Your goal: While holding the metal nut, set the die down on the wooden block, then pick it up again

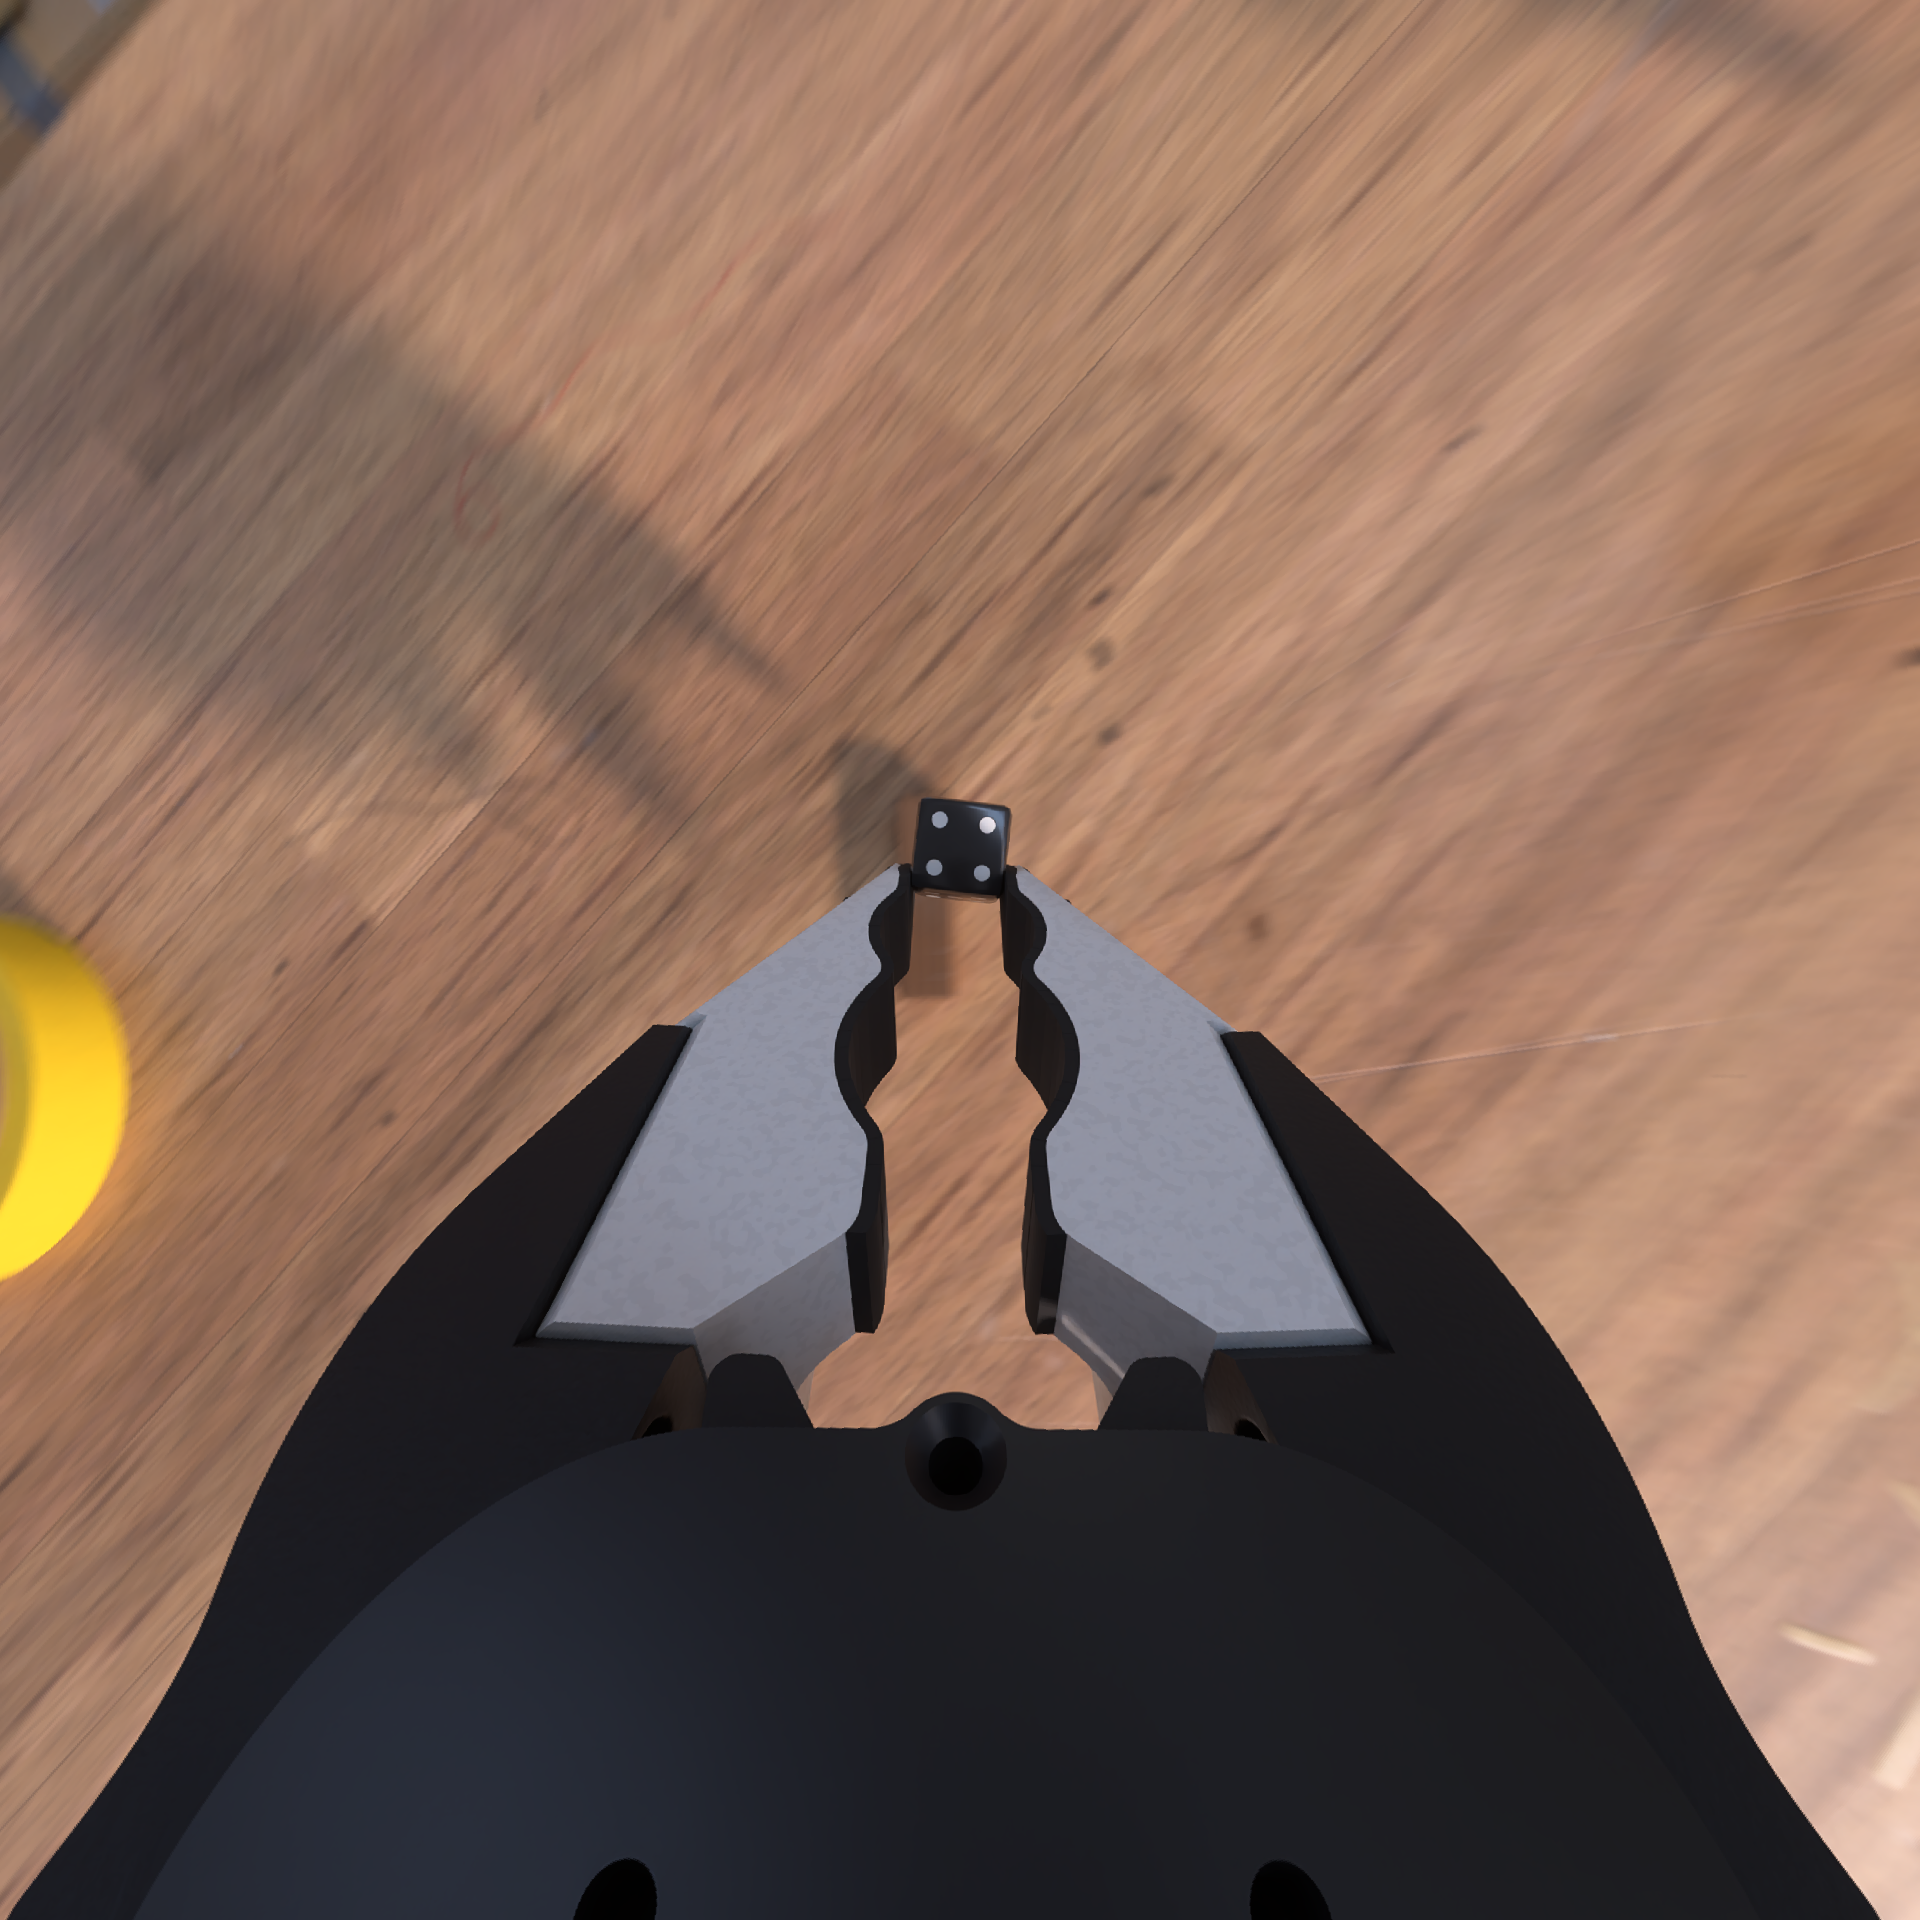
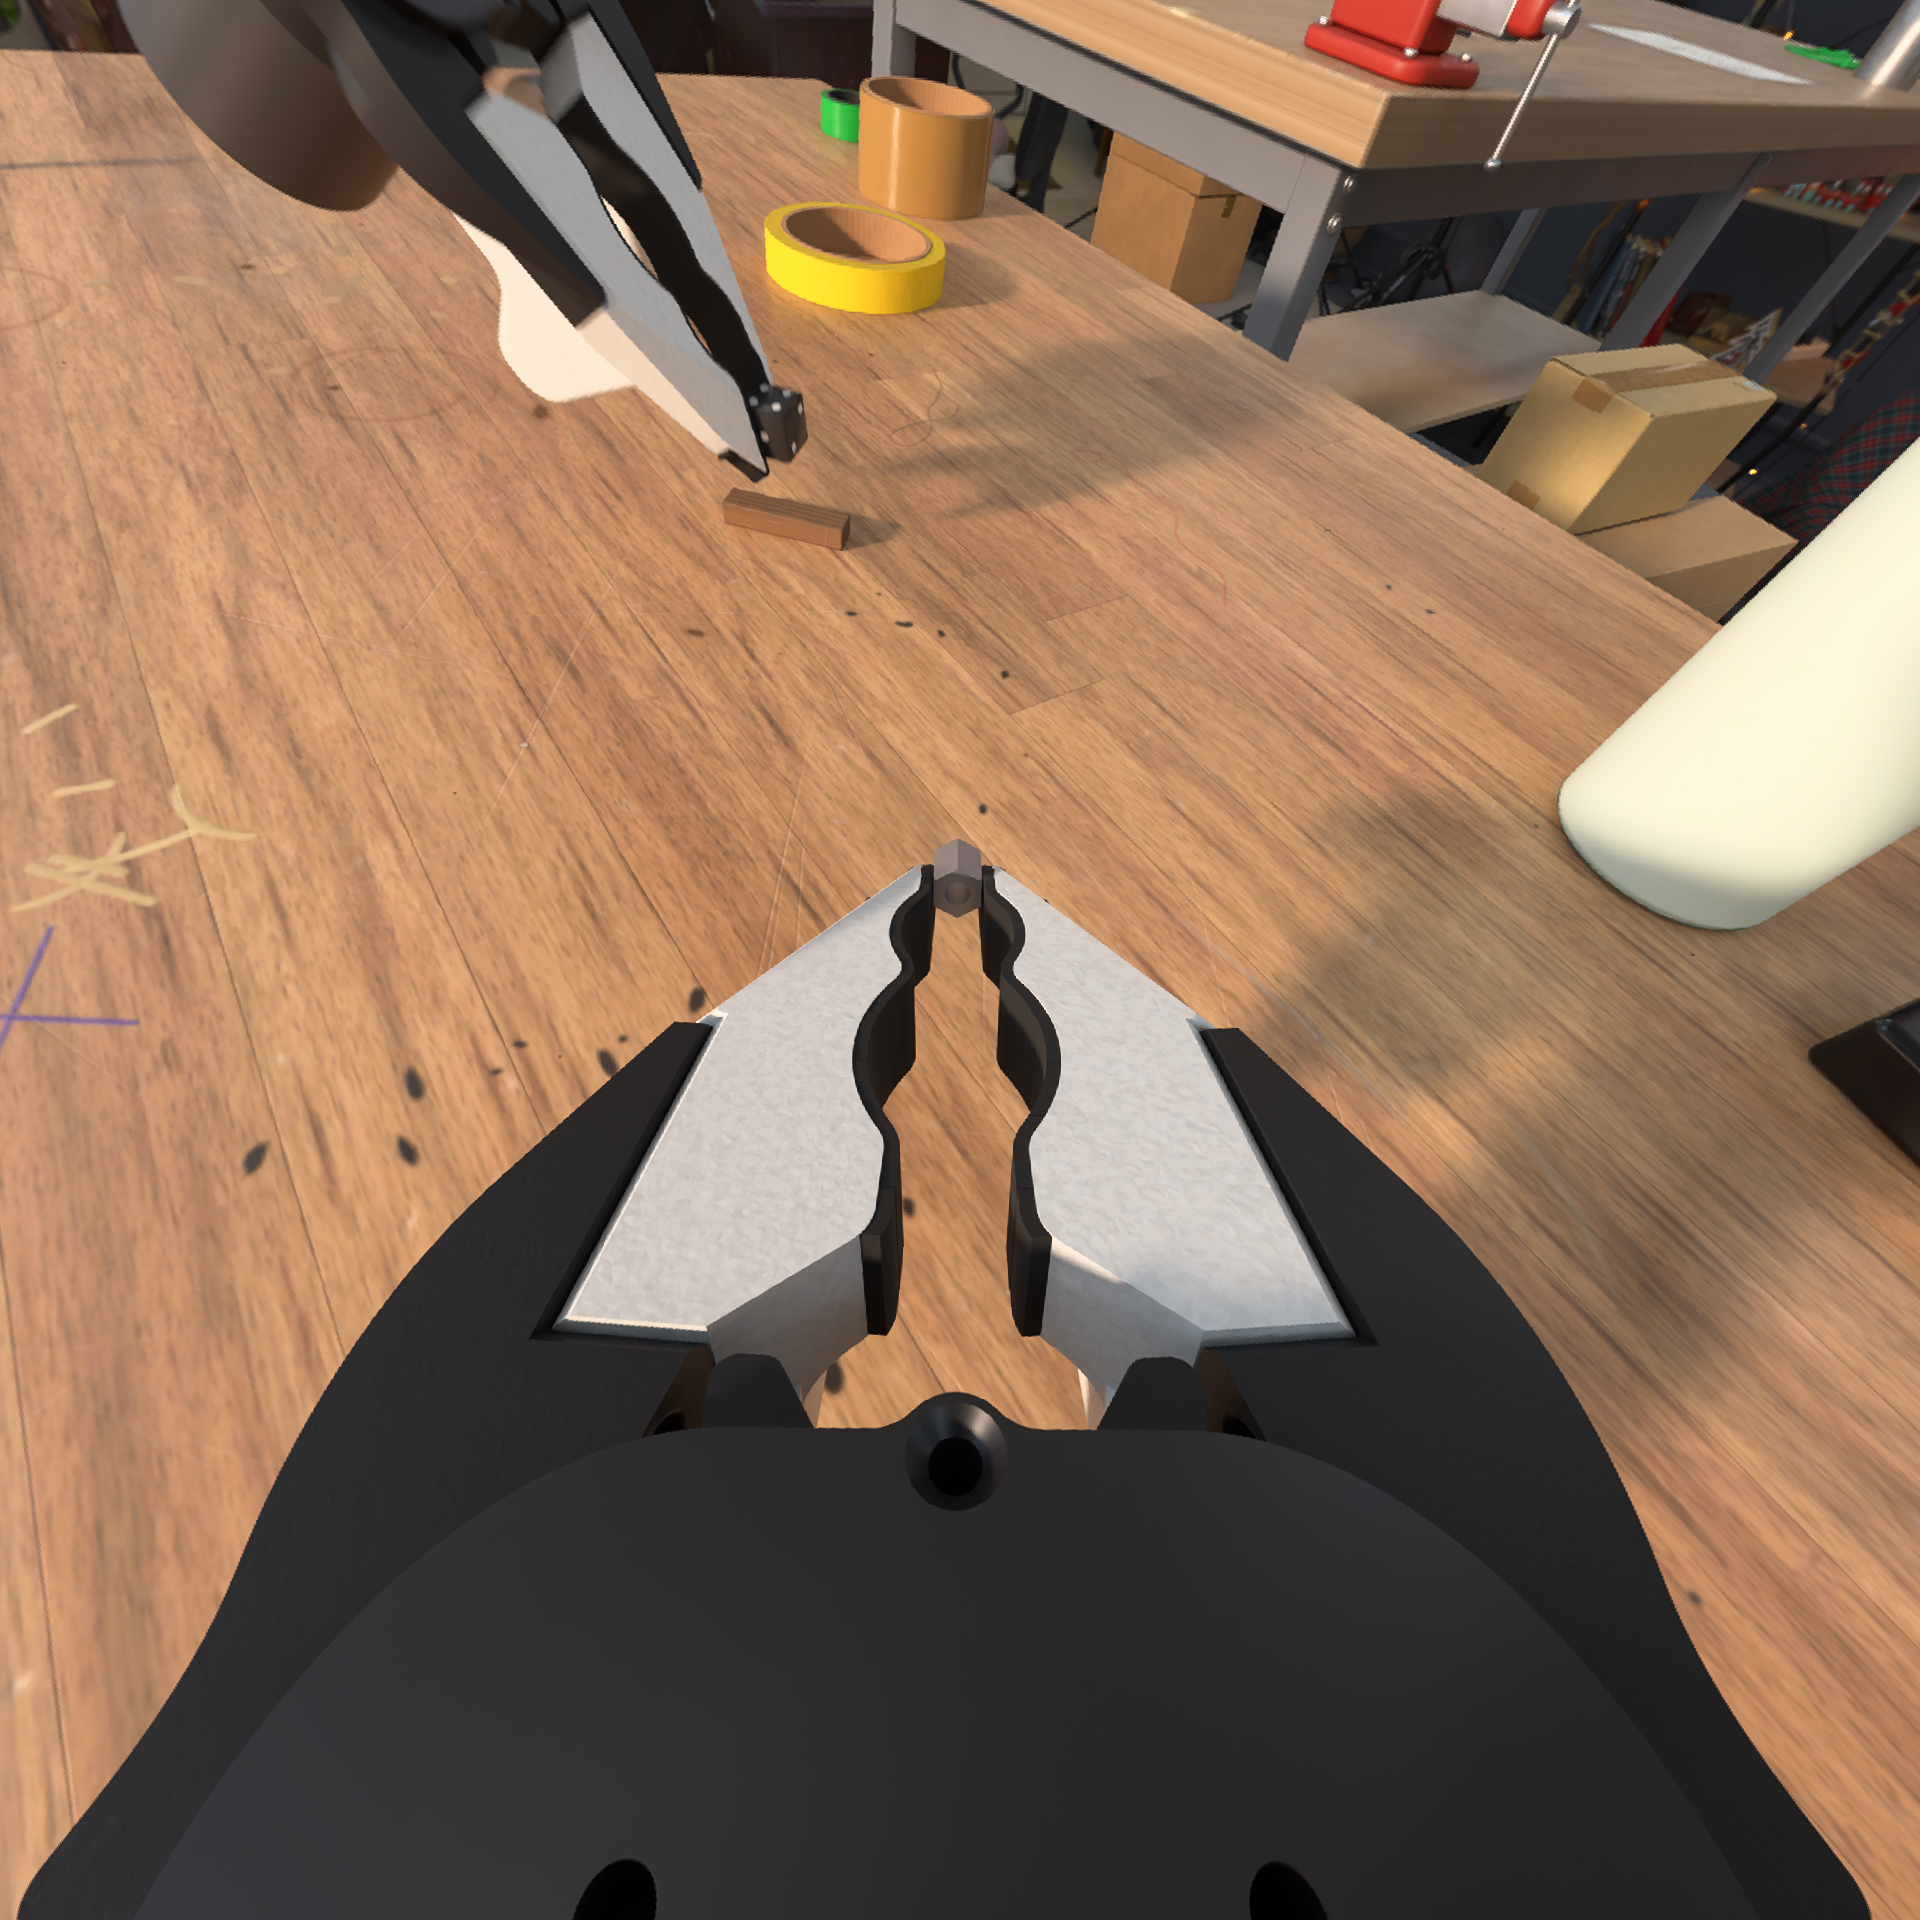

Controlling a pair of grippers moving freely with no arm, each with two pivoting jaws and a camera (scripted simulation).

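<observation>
warm-toned wood grain runs across the worktop (image 2: 1039, 675), with a second bench, cardboard boxes and a red vise behind it. a yellow tape roll (image 2: 854, 257), a brown tape roll (image 2: 923, 145) and a green one (image 2: 840, 112) sit toward the far edge.

the left claw (image 1: 957, 881) is clenched on the die (image 1: 959, 844), pinching it at the very fingertips so that most of the cube sticks out past them; a four-pip face looks back at the left wrist camera. from the right wrist view that claw (image 2: 767, 442) hangs above the worktop with the die (image 2: 781, 421) just over the near-left end of the wooden block (image 2: 787, 518), apart from it, not yet set down. the right claw (image 2: 956, 883) is clenched on the metal nut (image 2: 956, 878), also at the tips, well apart from the block.

the die looks small, hard, light and glossy, so it will likely slip or roll if released from any height or tilted; the block's top is narrow and offers little room for error. best to lower until the die's base touches flat near the block's middle, then release gently. for the re-grasp, opposite flat faces are the place to take hold, a little deeper between the fingers than the present tip pinch. the nut is stiff and smooth too; its flats suit the grip it has.
</observation>
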